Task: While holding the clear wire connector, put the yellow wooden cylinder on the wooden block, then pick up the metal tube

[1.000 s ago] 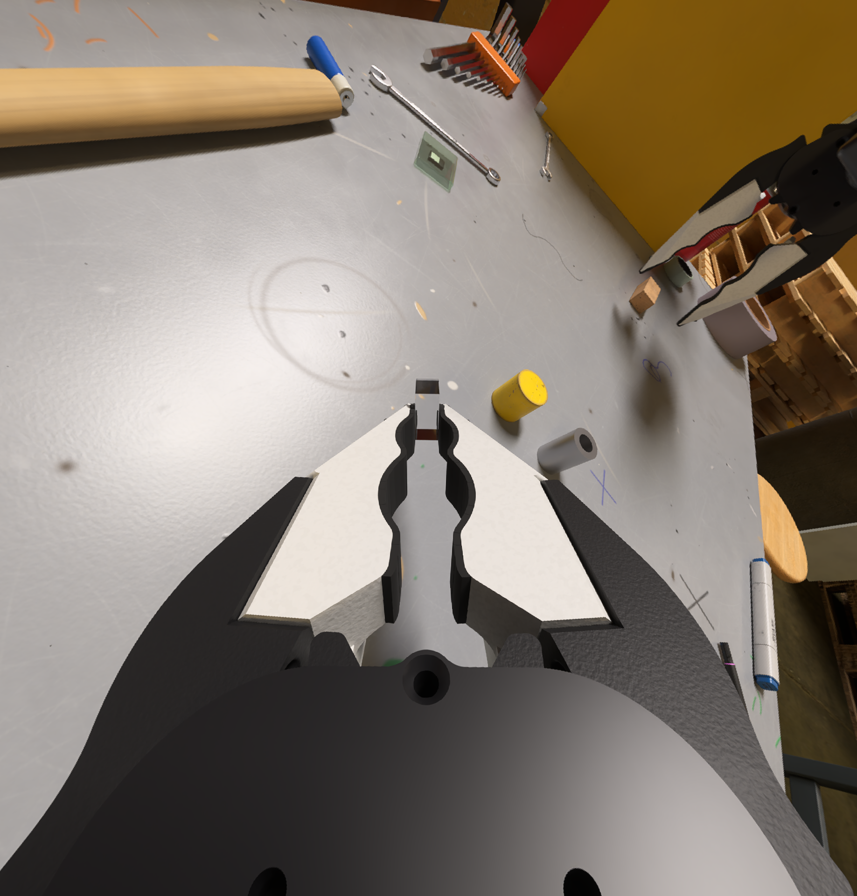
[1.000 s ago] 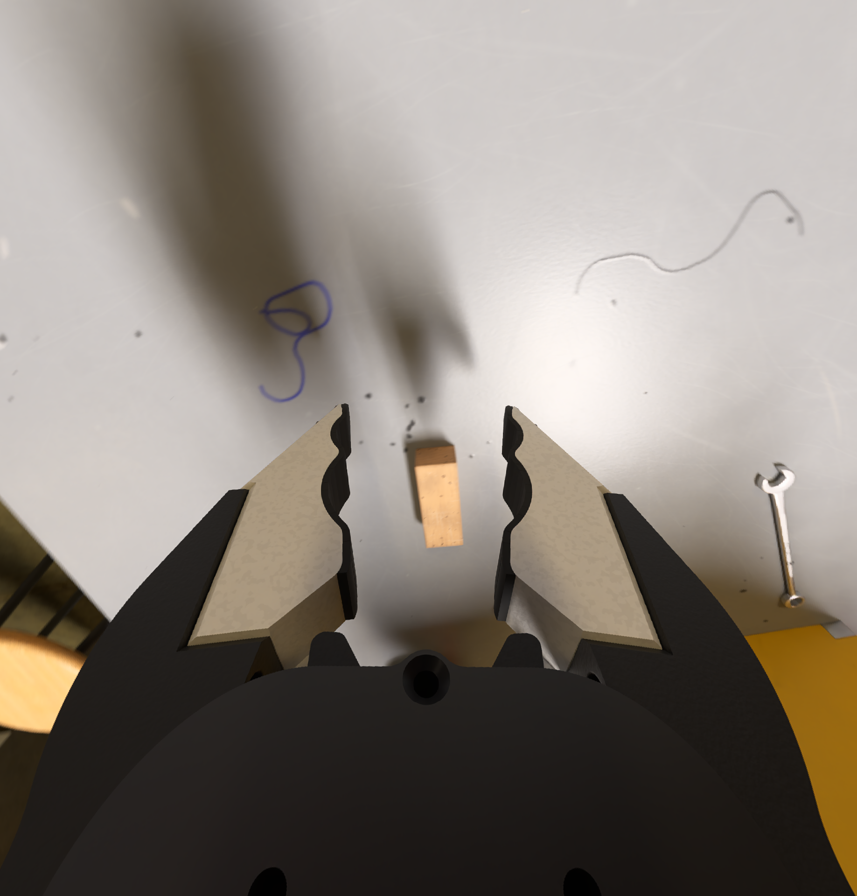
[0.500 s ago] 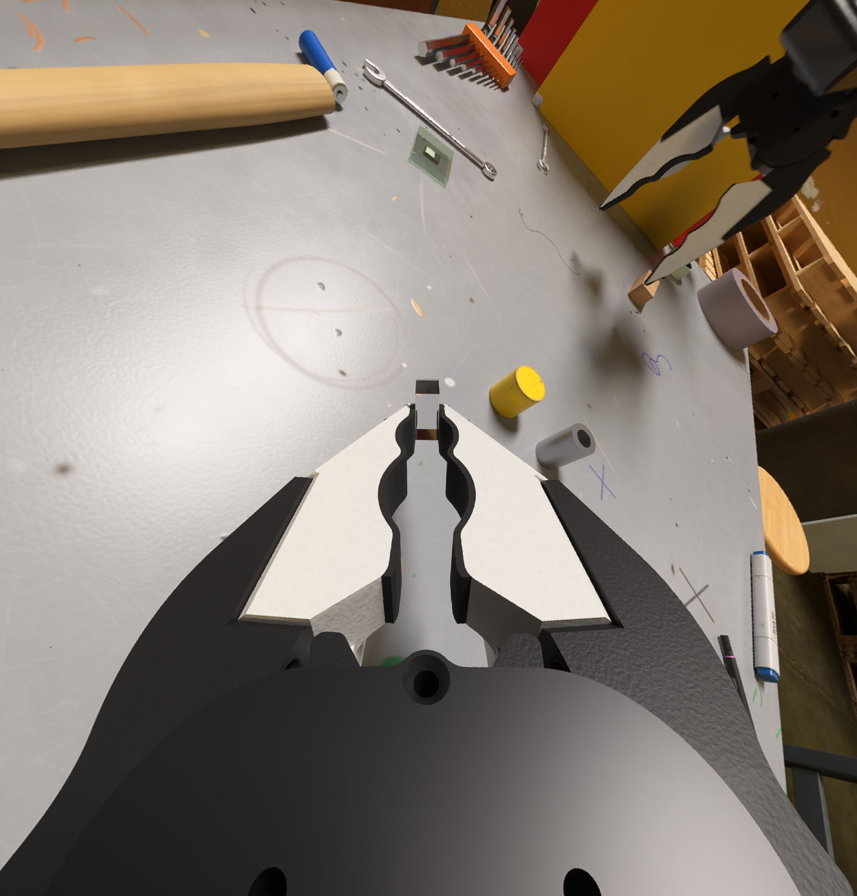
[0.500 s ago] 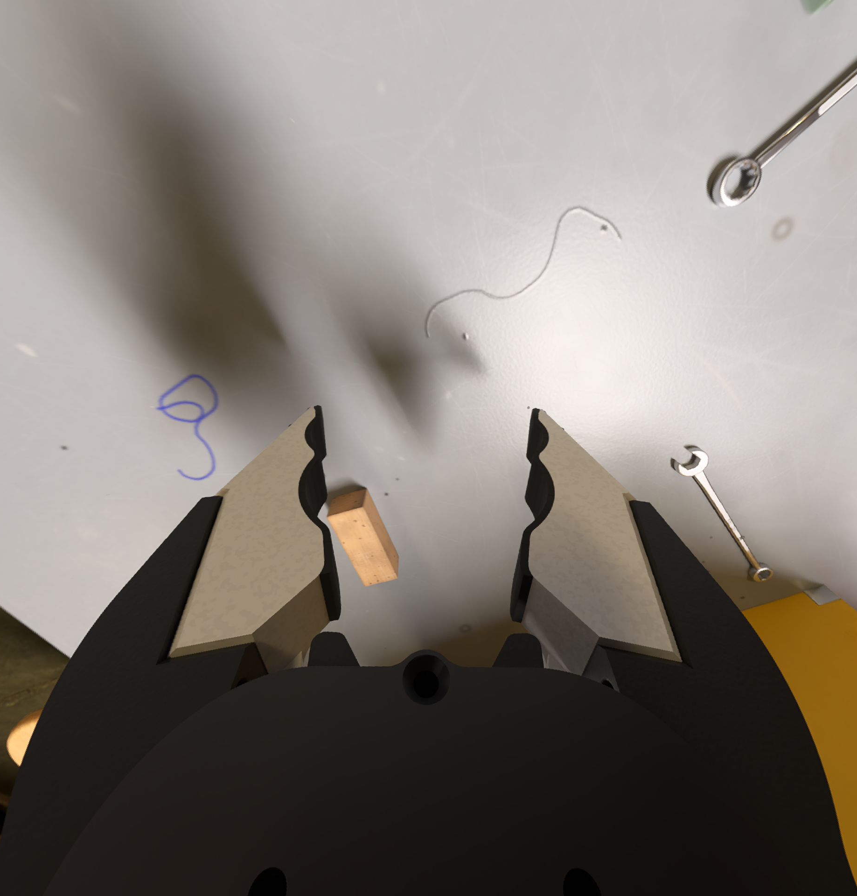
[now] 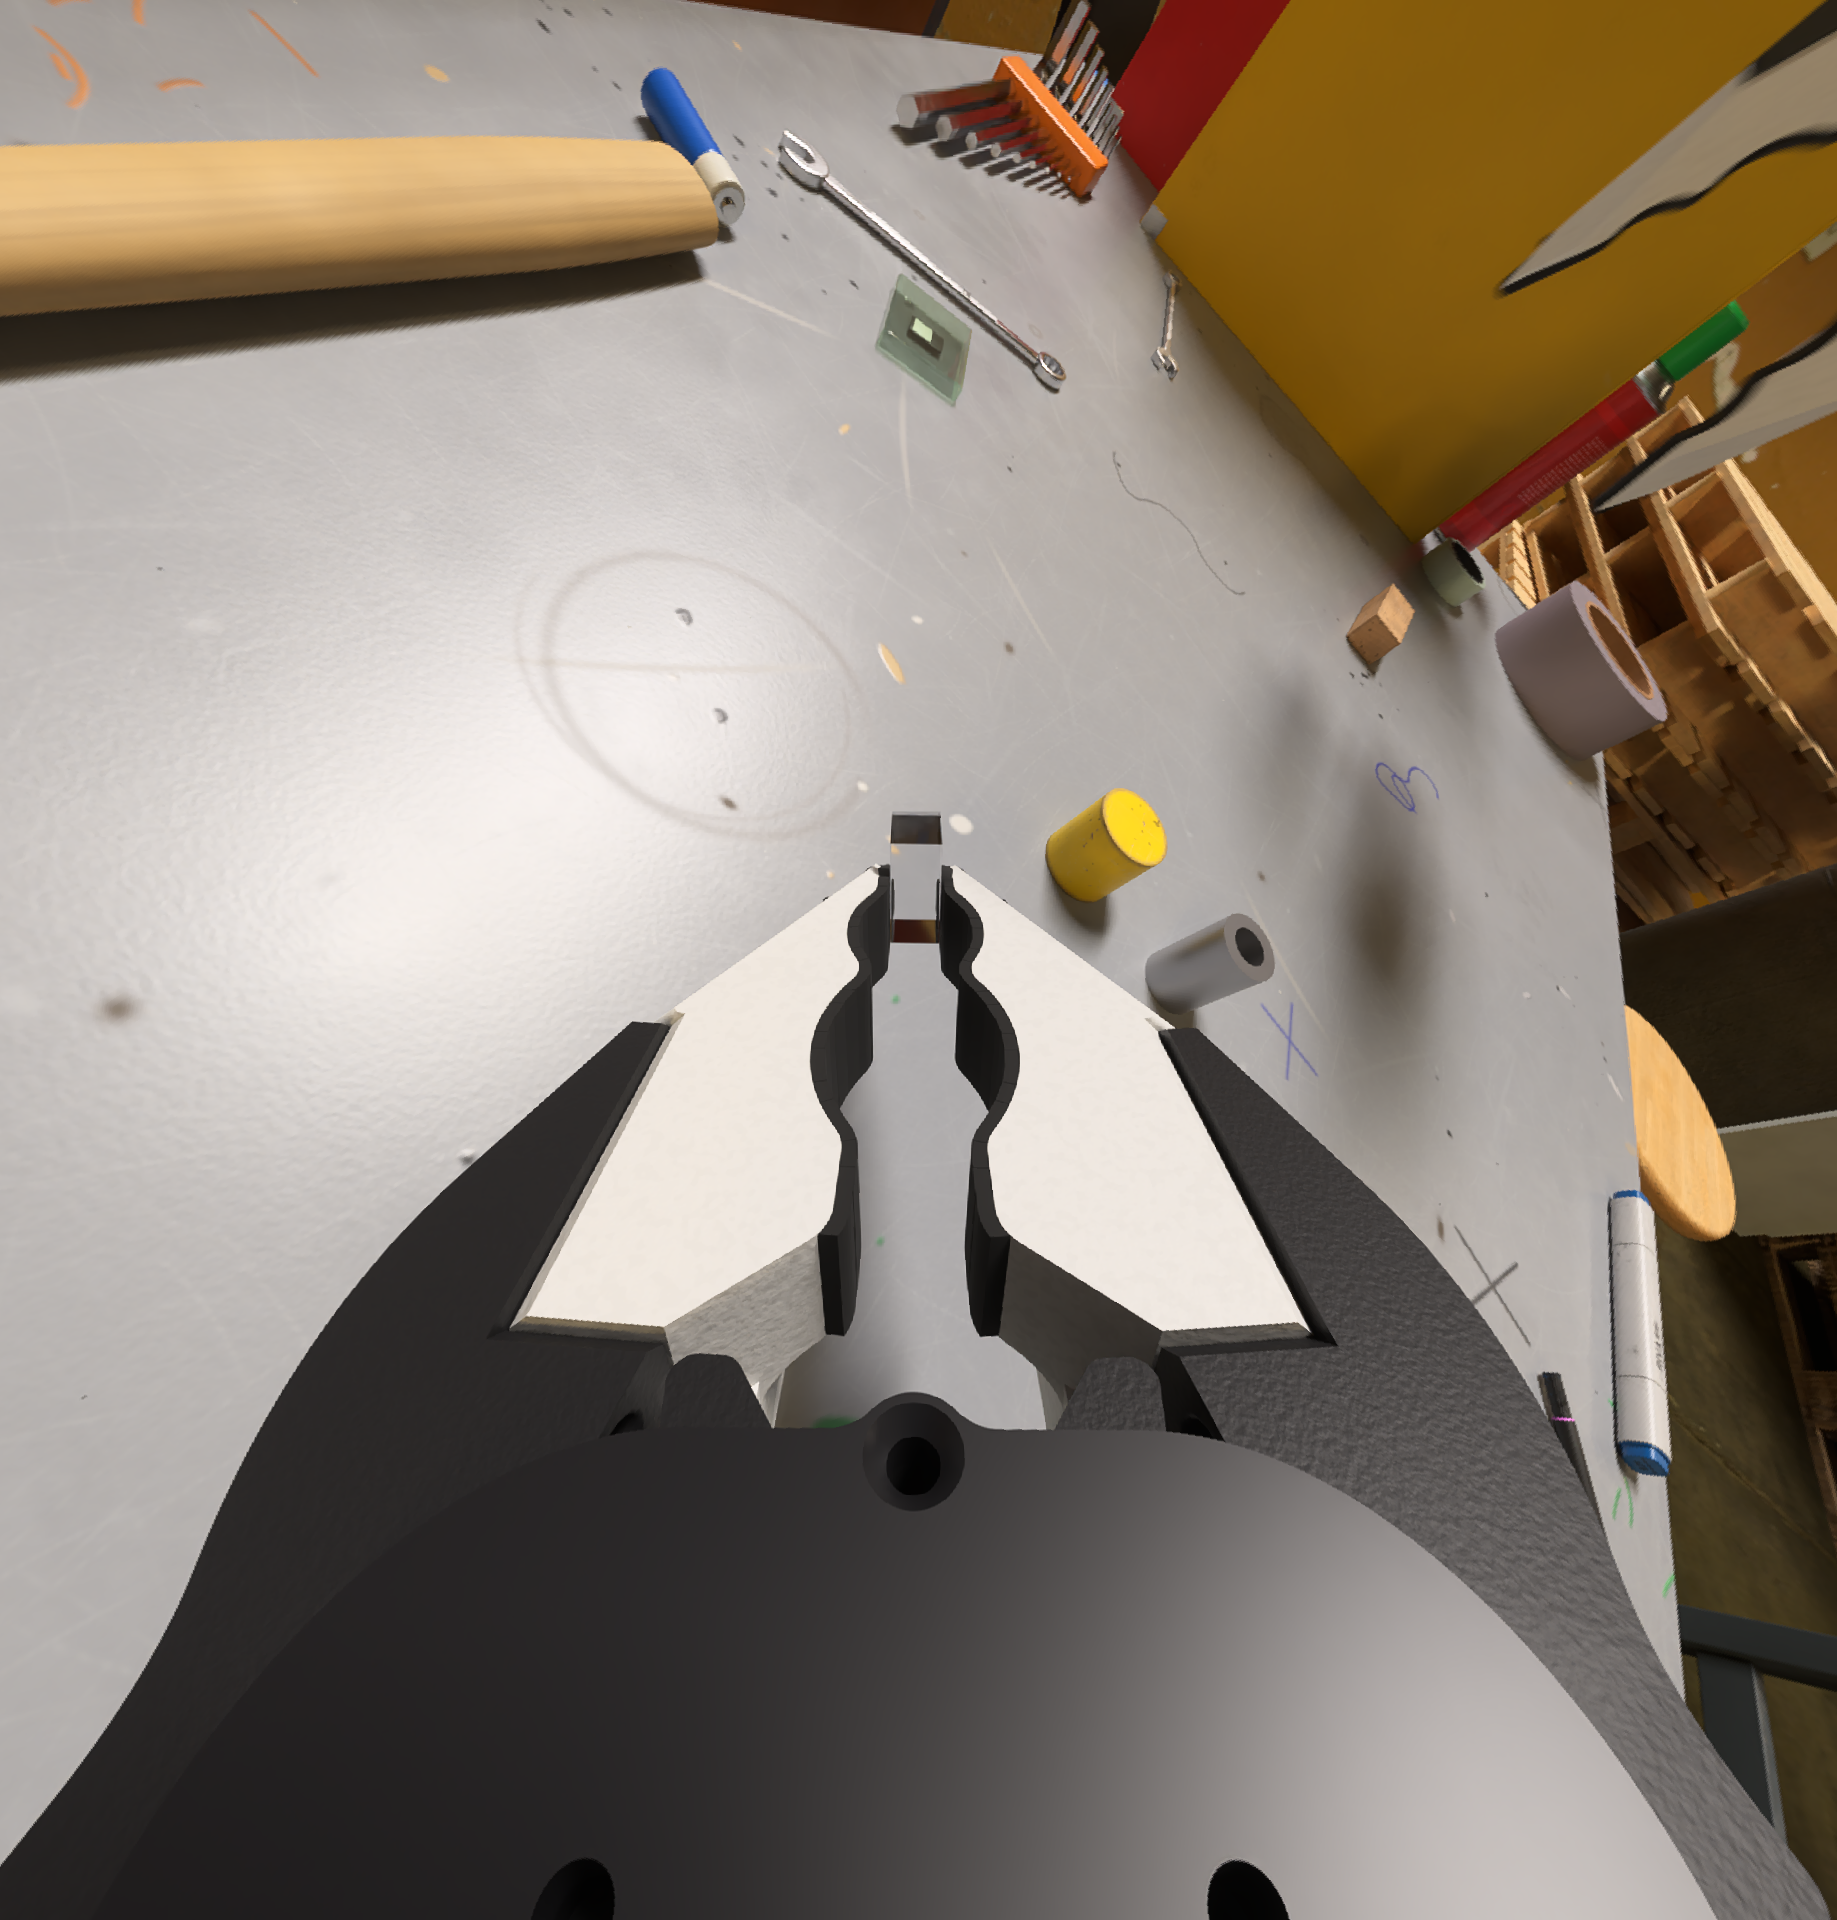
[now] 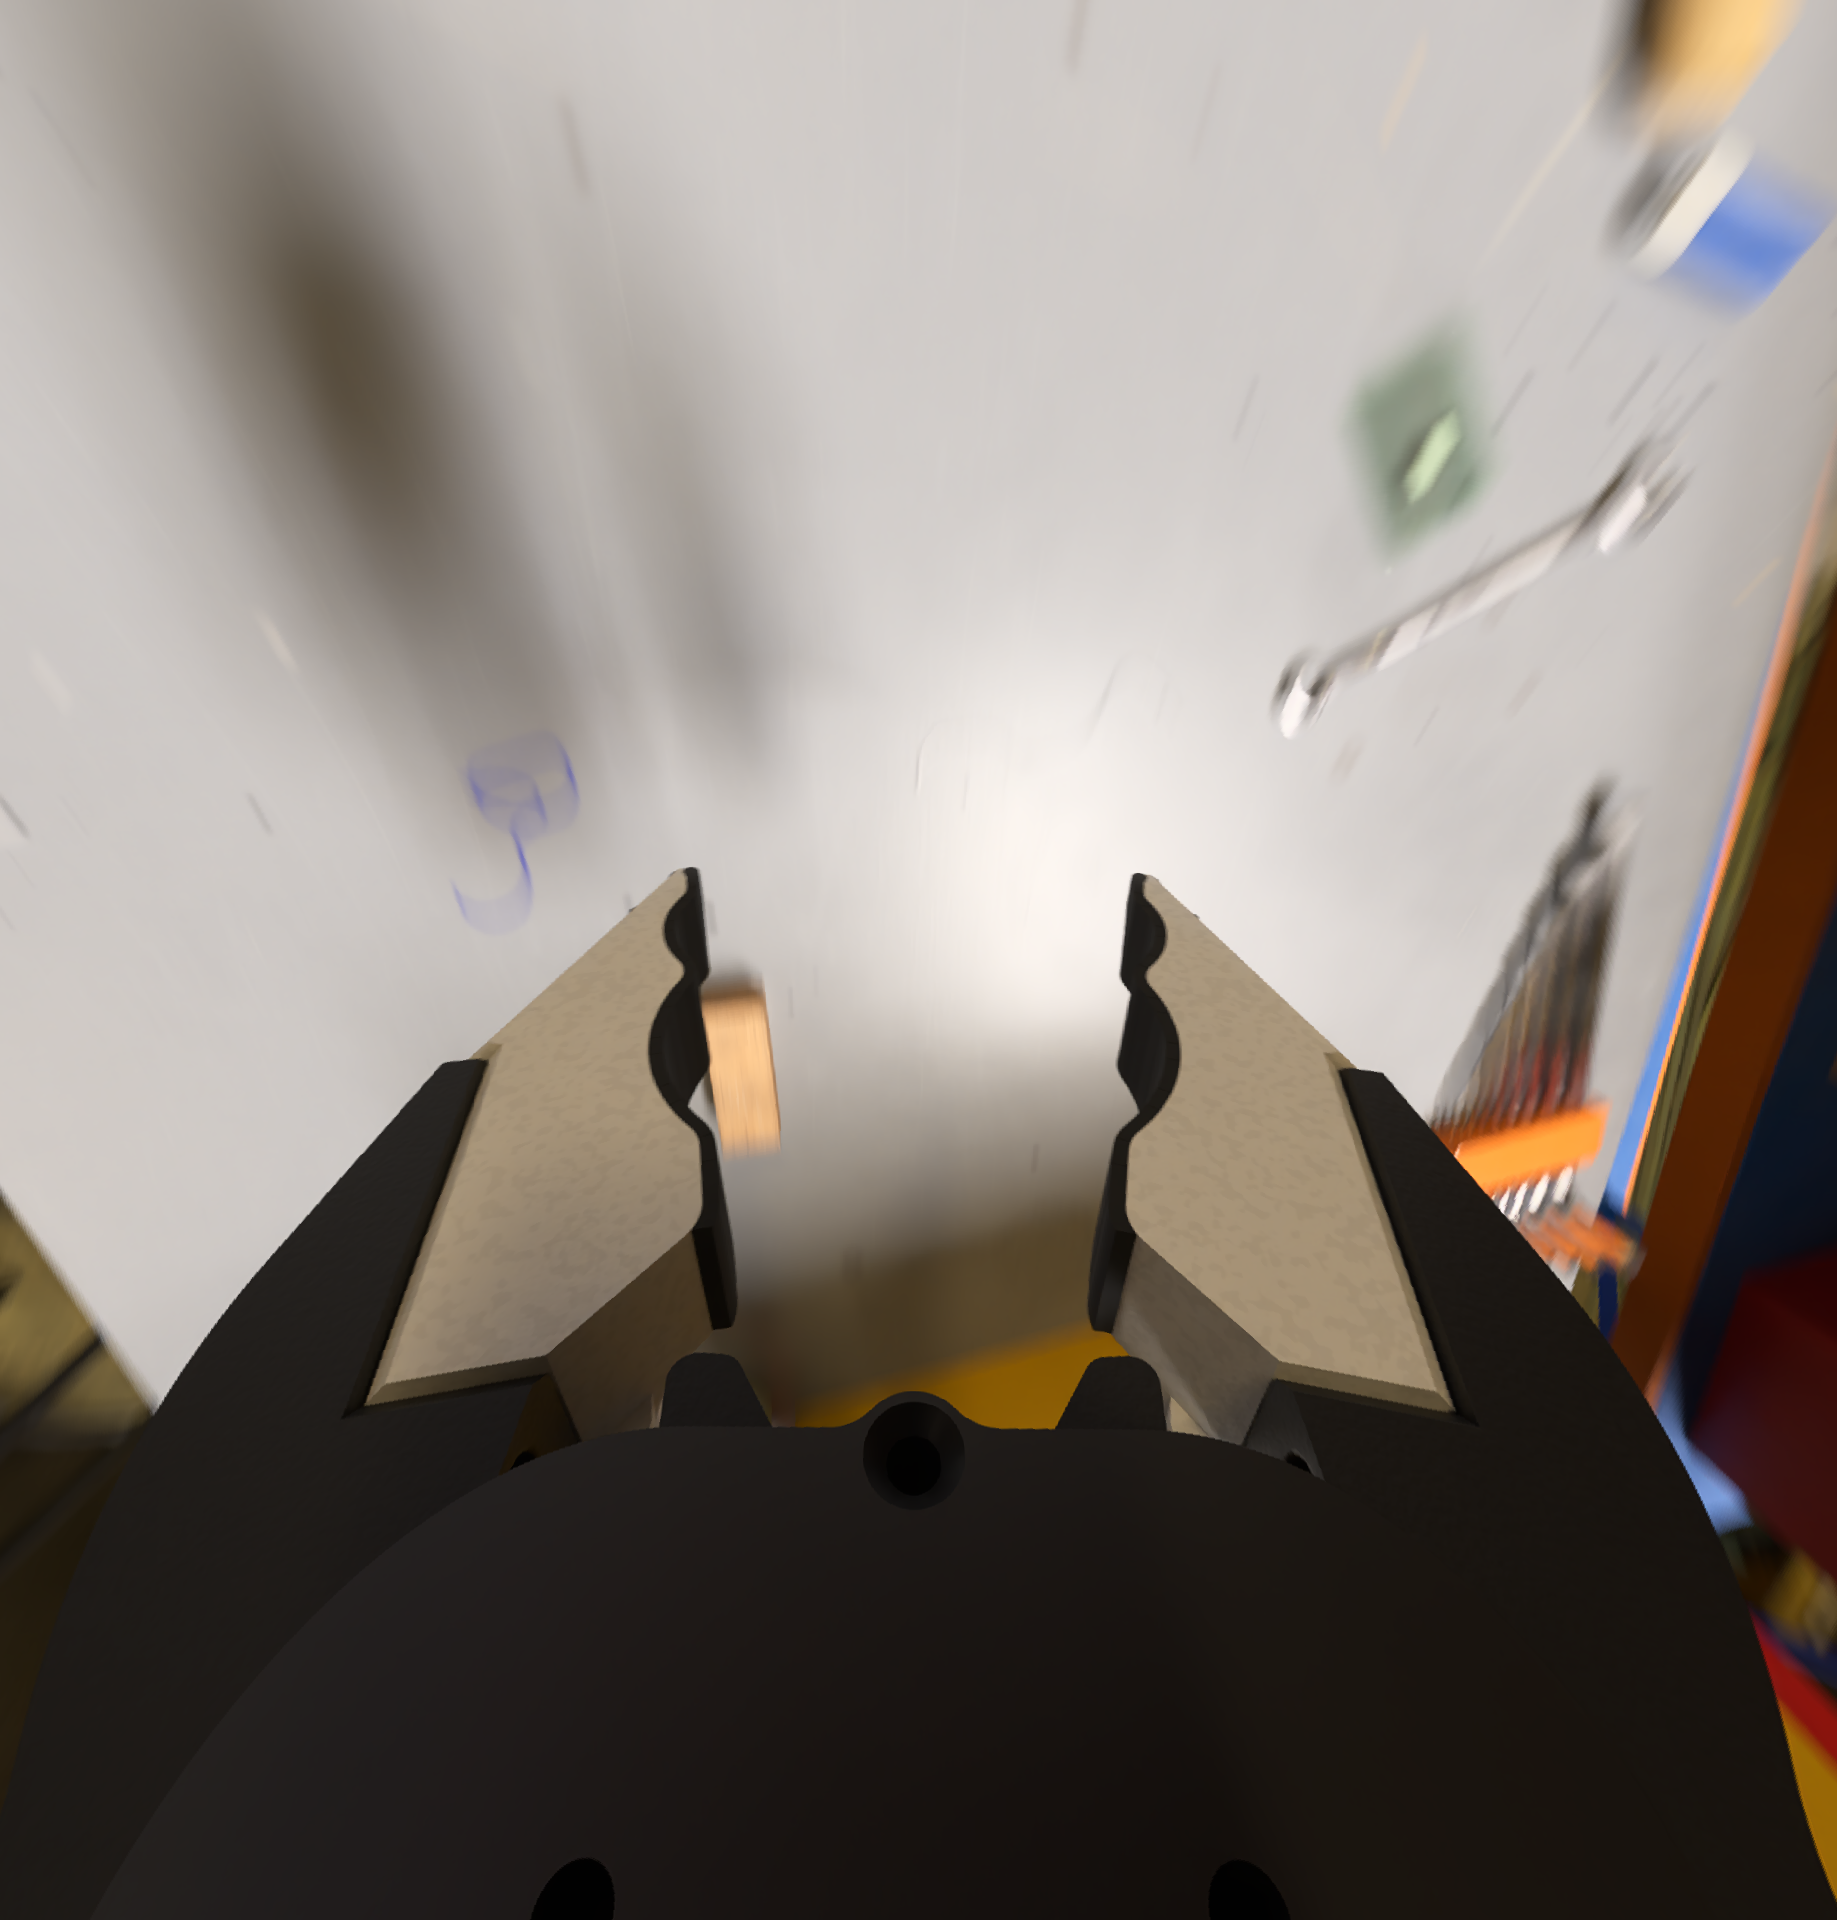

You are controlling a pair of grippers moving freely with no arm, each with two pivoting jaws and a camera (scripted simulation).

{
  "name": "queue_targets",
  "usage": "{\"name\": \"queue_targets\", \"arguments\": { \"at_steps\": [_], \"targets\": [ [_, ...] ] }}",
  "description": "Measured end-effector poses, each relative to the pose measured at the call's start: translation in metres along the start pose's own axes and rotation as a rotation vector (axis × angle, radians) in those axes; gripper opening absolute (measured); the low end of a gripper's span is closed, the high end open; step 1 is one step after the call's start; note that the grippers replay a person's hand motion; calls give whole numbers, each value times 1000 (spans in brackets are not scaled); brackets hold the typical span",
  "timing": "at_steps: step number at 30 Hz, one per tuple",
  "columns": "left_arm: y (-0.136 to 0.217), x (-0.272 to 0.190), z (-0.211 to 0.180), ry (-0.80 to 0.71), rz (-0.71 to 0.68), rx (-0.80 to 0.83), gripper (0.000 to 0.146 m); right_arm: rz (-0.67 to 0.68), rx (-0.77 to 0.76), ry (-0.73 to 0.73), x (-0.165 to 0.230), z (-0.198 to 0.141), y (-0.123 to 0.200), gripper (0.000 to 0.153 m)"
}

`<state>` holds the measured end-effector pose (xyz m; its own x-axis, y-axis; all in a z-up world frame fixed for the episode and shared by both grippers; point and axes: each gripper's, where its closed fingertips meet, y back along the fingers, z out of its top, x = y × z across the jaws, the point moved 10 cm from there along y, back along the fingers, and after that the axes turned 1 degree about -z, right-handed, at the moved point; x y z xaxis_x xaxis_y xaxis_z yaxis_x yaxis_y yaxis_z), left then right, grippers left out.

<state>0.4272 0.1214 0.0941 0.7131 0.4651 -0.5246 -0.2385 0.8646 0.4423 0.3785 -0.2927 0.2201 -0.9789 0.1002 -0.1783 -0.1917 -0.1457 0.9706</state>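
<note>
**Jaws: left clamped on connector, right spread and empty**

Left gripper [image 5: 915,871]: nearly closed on the clear wire connector [image 5: 915,844], pinched at the very tips, kept off the grey tabletop [image 5: 322,675] as the task demands. Just right of those tips, lying on its side: yellow wooden cylinder [image 5: 1103,844]; nearer and further right, metal tube [image 5: 1208,962]. Far beyond, to the right: wooden block [image 5: 1379,624]. Right gripper [image 6: 911,878]: wide open, holding nothing, raised above the blurred table with the block beside its left finger [image 6: 581,1091]; probably free for fetching the cylinder.
</note>
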Motion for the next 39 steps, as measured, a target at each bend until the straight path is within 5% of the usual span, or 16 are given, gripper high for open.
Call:
{"name": "queue_targets", "arguments": {
  "at_steps": [2, 5, 9, 13, 18, 28, 31, 35, 39],
  "targets": [
    [-2, -1, 0, 3, -6, -3, 8, -45, -216, 4, 5, 47, 19, 70],
    [-6, -4, 0, -8, -14, 4, 8, 5, -331, 71, 14, 126, -2, 61],
    [-6, -8, -1, -12, -9, 8, 8, 51, -205, 152, 14, 198, -71, 53],
    [-8, -10, -2, -15, -23, 14, 8, 10, -77, 207, 7, 221, -120, 45],
    [-9, -10, -2, -18, -27, 13, 8, 43, -109, 203, 5, 220, -128, 31],
    [-10, -12, -3, -22, -25, 15, 8, 140, -27, 207, 9, 205, -133, 40],
    [-10, -12, -3, -26, -28, 16, 8, 115, -15, 230, 14, 205, -133, 26],
    [-9, -11, -3, -28, -26, 18, 8, 75, -160, 203, 11, 181, -72, 26],
    [-10, -11, -3, -23, -30, 17, 8, -44, -123, 185, 18, 92, 10, 26]
  ]
}}
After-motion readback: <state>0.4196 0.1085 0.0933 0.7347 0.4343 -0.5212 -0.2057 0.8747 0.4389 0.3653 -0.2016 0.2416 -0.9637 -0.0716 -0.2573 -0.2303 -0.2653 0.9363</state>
